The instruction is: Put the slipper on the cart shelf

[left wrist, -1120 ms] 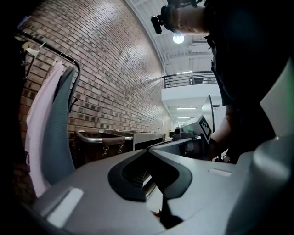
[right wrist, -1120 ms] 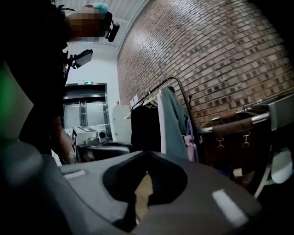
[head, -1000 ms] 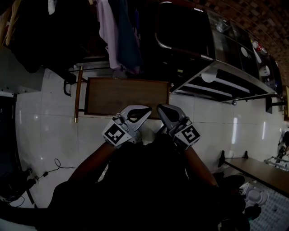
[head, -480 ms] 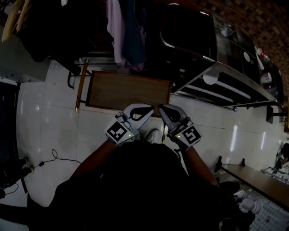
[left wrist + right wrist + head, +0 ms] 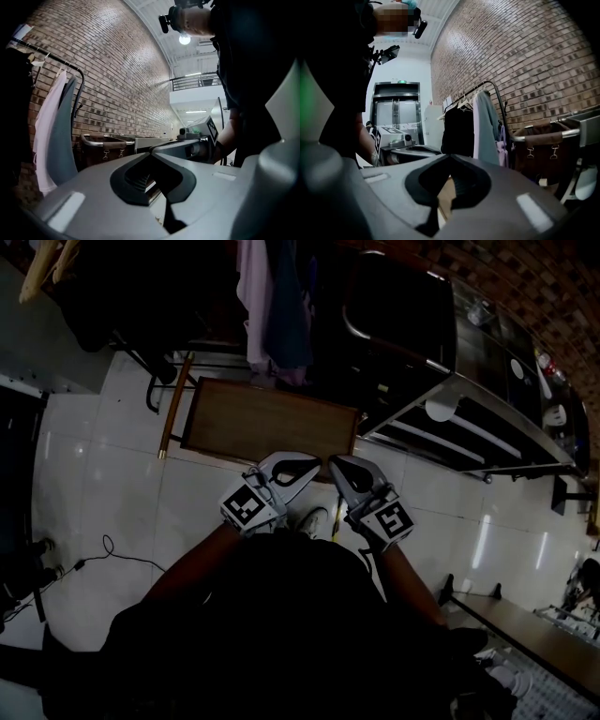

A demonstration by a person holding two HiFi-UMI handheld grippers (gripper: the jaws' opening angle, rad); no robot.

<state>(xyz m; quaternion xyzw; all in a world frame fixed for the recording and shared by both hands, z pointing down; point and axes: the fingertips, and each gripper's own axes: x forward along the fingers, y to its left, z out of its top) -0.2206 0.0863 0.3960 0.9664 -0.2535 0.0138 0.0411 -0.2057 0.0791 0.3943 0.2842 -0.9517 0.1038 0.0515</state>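
**Head view.**
- Your left gripper (image 5: 305,465) and right gripper (image 5: 337,467) are held side by side in front of your chest. Their tips are close together over the near edge of a low wooden worktop (image 5: 267,423), and each marker cube faces up.
- The worktop stands on a pale tiled floor (image 5: 103,484).
- A rail of hanging clothes (image 5: 272,306) is beyond the worktop.
- The cart (image 5: 394,324) stands to your right of the worktop, with its steel cart shelf (image 5: 469,432) jutting out, well apart from both grippers.
- A pale shoe shape (image 5: 312,521) lies on the floor below and between the grippers. You cannot tell from here whether it is the slipper.
- A thin cable (image 5: 112,554) runs across the floor at your left.

**Left gripper view.**
- The jaws are together, tips meeting, with nothing between the pads.
- The right gripper sits just beside them.
- A brick wall (image 5: 117,70) rises behind, with garments on the rail at the left.
- The dark bag of the cart (image 5: 105,150) is low in the middle.
- A ceiling lamp (image 5: 184,39) shows above.

**Right gripper view.**
- The jaws are closed tip to tip and empty.
- The left gripper lies just to the side.
- Lift doors (image 5: 396,117) stand at the far end.
- The hanging clothes are in the middle, with the cart's bag to the right under the brick wall.
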